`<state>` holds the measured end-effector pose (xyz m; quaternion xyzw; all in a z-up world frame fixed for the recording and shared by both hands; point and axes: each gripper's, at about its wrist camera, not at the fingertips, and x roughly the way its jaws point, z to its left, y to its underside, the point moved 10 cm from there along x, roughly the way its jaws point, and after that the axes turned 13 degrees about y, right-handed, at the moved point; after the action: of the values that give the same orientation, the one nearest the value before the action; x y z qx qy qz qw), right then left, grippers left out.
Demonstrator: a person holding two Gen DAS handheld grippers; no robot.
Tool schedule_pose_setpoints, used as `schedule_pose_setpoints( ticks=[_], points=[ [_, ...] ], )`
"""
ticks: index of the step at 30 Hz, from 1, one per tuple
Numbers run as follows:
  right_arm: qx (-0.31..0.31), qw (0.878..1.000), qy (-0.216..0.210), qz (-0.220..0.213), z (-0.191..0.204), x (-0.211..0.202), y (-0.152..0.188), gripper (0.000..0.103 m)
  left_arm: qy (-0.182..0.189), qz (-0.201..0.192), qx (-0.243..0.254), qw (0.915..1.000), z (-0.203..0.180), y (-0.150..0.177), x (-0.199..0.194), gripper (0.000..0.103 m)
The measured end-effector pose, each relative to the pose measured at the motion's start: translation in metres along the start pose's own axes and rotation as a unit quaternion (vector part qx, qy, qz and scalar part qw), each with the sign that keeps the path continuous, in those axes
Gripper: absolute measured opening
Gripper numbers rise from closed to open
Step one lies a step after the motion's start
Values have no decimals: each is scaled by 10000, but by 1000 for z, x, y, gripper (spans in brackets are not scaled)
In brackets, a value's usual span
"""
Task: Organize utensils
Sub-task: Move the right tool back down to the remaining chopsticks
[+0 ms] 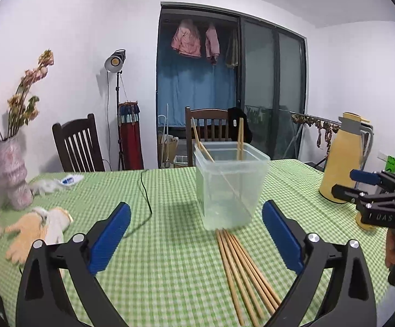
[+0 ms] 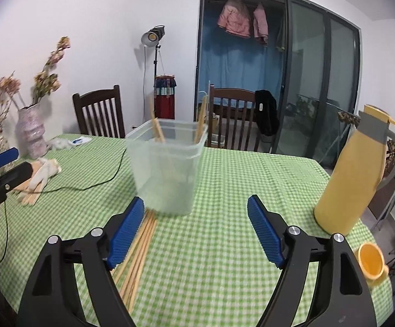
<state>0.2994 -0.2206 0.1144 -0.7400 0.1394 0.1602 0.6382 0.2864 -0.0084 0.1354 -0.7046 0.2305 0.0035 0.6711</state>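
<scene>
A clear plastic tub [image 1: 231,188] stands on the green checked tablecloth, with two wooden chopsticks [image 1: 240,141] leaning inside it; the tub also shows in the right wrist view [image 2: 166,164]. Several loose chopsticks [image 1: 245,269] lie on the cloth in front of the tub, also in the right wrist view [image 2: 138,253]. My left gripper [image 1: 196,237] is open and empty, hovering above the cloth before the tub, the loose chopsticks just inside its right finger. My right gripper [image 2: 196,230] is open and empty, right of the chopsticks; it shows at the right edge of the left wrist view [image 1: 361,188].
A yellow thermos jug [image 2: 352,174] and a yellow cup [image 2: 370,260] stand at the right. A pink vase of dried flowers [image 1: 12,174], work gloves [image 1: 39,229] and a black cable [image 1: 145,199] lie at the left. Wooden chairs [image 1: 77,147] stand behind the table.
</scene>
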Motion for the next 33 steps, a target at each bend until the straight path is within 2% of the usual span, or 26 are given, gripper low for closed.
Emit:
schedule_pose_setpoints(
  ticks=[4,8,11,14,16,24,28,30,32,33],
  points=[
    [36,9999,-94,27,11,-13,27,76,150,53,-14,9999,-11,27,-12,95],
    [92,10000,-8,29,15,-25,52,78,17,191,-21,9998,-14,64,-24,95],
    [157,9998,-53,121,17,-32,72,78,55,247,-164,9995,-14,88,-33,95],
    [114,9998,90,131,20,-37,92,85,50,328,-145,9993,-13,106,-39,95],
    [62,9998,142,143,22,-40,102,85,8,467,-143,9988,-12,121,-39,95],
    [-12,9989,118,457,28,-47,150,85,238,1111,63,9935,-23,176,-39,95],
    [-95,9967,-11,807,32,-36,163,85,178,1315,159,9910,-17,177,-29,95],
    [-42,9960,-59,896,35,-29,163,79,163,1390,139,9901,-12,170,-18,95],
    [30,9948,-194,1001,39,-20,158,60,138,1550,78,9878,-6,166,-3,95],
    [60,9939,-245,1069,42,-12,154,57,174,1646,60,9862,-5,163,10,95]
  ],
)
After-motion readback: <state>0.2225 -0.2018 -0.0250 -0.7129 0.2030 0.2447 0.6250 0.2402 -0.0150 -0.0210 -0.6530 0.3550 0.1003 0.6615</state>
